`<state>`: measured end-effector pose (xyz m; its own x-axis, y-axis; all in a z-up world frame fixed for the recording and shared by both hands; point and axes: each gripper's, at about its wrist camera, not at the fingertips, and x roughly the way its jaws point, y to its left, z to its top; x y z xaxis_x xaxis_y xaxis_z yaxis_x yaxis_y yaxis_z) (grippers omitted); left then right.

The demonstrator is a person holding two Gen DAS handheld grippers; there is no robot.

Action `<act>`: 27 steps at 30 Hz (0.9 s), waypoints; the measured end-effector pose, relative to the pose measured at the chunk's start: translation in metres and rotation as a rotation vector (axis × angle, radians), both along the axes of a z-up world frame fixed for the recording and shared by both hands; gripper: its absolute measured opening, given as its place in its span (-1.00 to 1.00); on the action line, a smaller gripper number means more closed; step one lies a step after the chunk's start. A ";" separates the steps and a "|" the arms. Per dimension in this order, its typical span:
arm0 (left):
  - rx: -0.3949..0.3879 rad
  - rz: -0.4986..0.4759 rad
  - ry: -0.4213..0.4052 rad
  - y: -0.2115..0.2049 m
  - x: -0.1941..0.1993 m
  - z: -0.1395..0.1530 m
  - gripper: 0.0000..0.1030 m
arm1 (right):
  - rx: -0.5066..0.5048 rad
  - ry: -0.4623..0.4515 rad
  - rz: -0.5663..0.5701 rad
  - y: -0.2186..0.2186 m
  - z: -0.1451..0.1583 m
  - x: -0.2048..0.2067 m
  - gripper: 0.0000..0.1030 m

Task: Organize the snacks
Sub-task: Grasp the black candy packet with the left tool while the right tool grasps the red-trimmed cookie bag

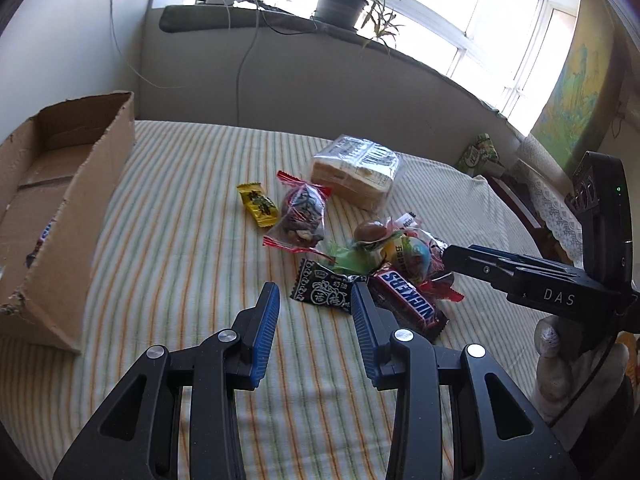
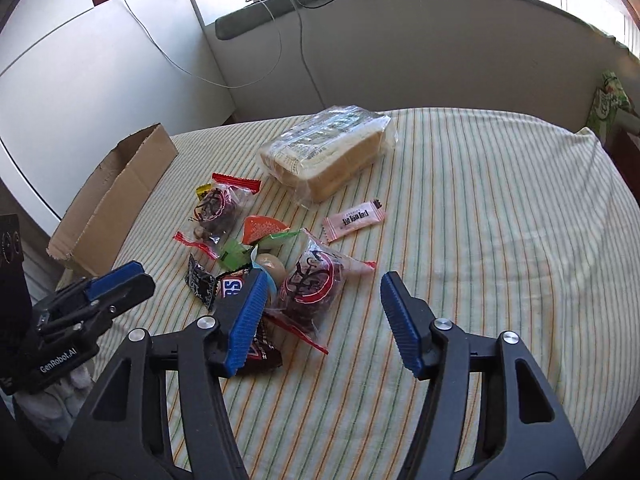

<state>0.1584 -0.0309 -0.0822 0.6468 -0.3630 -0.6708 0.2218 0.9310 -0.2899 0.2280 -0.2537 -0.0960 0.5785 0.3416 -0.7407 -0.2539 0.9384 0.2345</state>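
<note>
Your left gripper (image 1: 314,294) hangs part-open over the striped cloth (image 1: 180,220), nothing between its fingers, its right pad beside the Snickers bar (image 1: 408,306). Your right gripper (image 2: 322,286) stands wider, empty too (a clear bag of dark snacks (image 2: 310,284) lies in the gap, untouched). The snack pile sits mid-table; the bagged bread (image 2: 324,156) lies behind it and the cardboard box (image 1: 60,208) to the left.
</note>
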 end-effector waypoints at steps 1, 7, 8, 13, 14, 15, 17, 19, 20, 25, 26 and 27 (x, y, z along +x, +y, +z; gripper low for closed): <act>-0.001 -0.006 0.006 -0.002 0.001 -0.001 -0.31 | 0.007 0.007 0.000 -0.001 -0.001 0.002 0.20; 0.031 -0.034 0.035 -0.016 0.009 -0.008 -0.31 | 0.008 0.038 0.007 0.006 -0.010 0.014 0.07; 0.041 -0.035 0.037 -0.018 0.010 -0.009 -0.30 | 0.008 0.048 0.009 0.006 -0.012 0.017 -0.05; 0.106 -0.055 0.047 -0.026 0.016 -0.009 -0.13 | 0.024 0.071 0.013 0.004 -0.019 0.023 -0.12; 0.129 -0.059 0.045 -0.029 0.018 -0.008 -0.11 | 0.023 0.069 0.014 0.003 -0.019 0.022 -0.13; 0.152 -0.066 0.041 -0.032 0.019 -0.008 -0.11 | 0.020 0.067 0.014 0.003 -0.018 0.023 -0.14; 0.184 -0.092 0.039 -0.036 0.021 -0.008 -0.11 | 0.010 0.062 0.016 0.002 -0.017 0.022 -0.19; 0.202 -0.119 0.046 -0.040 0.022 -0.011 -0.11 | 0.004 0.062 0.018 0.001 -0.017 0.023 -0.21; 0.210 -0.130 0.046 -0.042 0.022 -0.012 -0.11 | 0.005 0.063 0.020 0.000 -0.017 0.024 -0.22; 0.258 -0.152 0.036 -0.051 0.023 -0.017 -0.18 | -0.006 0.053 0.024 0.000 -0.016 0.023 -0.31; 0.256 -0.152 0.036 -0.051 0.023 -0.017 -0.22 | -0.005 0.052 0.024 0.000 -0.016 0.023 -0.31; 0.255 -0.148 0.035 -0.050 0.023 -0.017 -0.29 | -0.003 0.051 0.023 -0.001 -0.016 0.023 -0.31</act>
